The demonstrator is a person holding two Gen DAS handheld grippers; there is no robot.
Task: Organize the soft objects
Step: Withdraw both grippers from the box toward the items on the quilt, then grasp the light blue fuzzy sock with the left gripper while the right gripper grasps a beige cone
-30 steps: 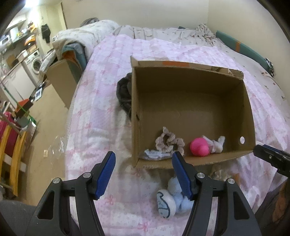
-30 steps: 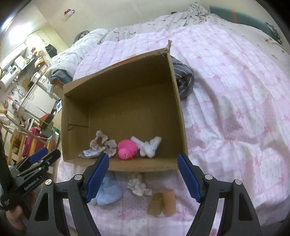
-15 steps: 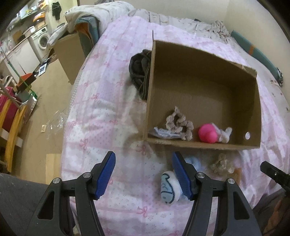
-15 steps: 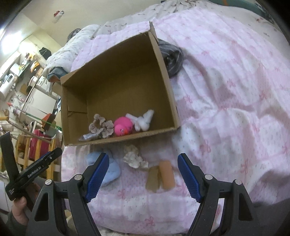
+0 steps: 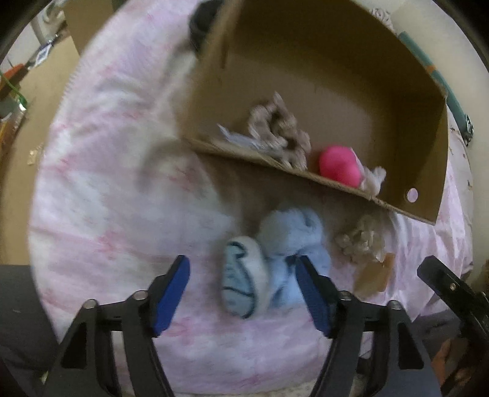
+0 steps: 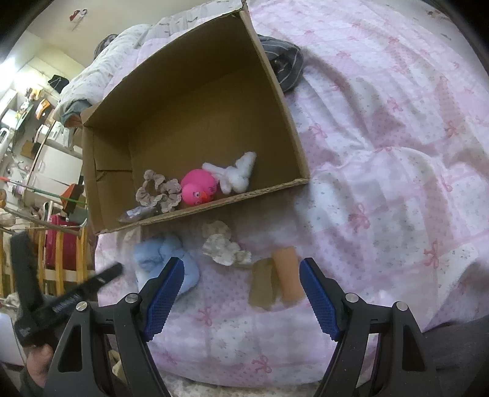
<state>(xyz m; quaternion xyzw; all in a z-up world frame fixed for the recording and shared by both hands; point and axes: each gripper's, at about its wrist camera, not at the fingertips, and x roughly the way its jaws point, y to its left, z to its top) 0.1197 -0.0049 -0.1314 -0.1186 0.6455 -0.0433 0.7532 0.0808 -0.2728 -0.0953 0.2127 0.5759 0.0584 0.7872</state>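
Note:
An open cardboard box [image 6: 195,100] [image 5: 305,61] lies on the pink bed. Inside it are a beige scrunchie [image 6: 157,191] [image 5: 279,131], a pink duck toy [image 6: 198,187] [image 5: 337,165] and a white fluffy piece [image 6: 237,174]. In front of the box lie a light blue soft toy [image 5: 275,256] [image 6: 162,259], a cream scrunchie [image 6: 223,244] [image 5: 359,241] and two tan tubes [image 6: 276,281]. My left gripper [image 5: 243,287] is open, just in front of the blue toy, which lies between its fingers. My right gripper [image 6: 241,288] is open and empty, near the tubes.
A dark striped garment [image 6: 284,65] lies beside the box's far corner. The bed's left edge drops to a floor with a cluttered rack [image 6: 45,213] and a second cardboard box [image 5: 82,21]. A rumpled duvet [image 6: 119,55] lies at the head of the bed.
Both grippers have dropped closer to the bed. My left gripper moved forward and right until the blue toy lies between its open fingers. The right came nearer the tubes.

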